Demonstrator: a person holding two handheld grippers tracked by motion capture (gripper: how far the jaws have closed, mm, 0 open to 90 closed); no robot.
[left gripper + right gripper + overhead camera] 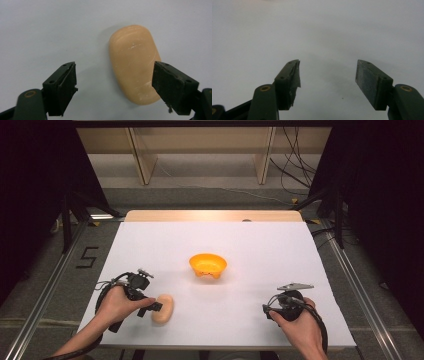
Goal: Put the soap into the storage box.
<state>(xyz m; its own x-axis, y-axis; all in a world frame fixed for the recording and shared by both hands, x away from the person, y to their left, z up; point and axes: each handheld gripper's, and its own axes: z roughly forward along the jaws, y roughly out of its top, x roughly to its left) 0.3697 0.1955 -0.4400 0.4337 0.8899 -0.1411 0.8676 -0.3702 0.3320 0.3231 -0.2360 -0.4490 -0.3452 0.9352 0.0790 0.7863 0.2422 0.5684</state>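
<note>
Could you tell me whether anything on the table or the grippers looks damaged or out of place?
The pad on one jaw of the right gripper looks torn and ragged. The peach oval soap-like bar and orange bowl sit normally.

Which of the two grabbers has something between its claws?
The left gripper: its open jaws sit around the peach oval bar on the white table. The right gripper is open too, with bare table between its jaws.
</note>
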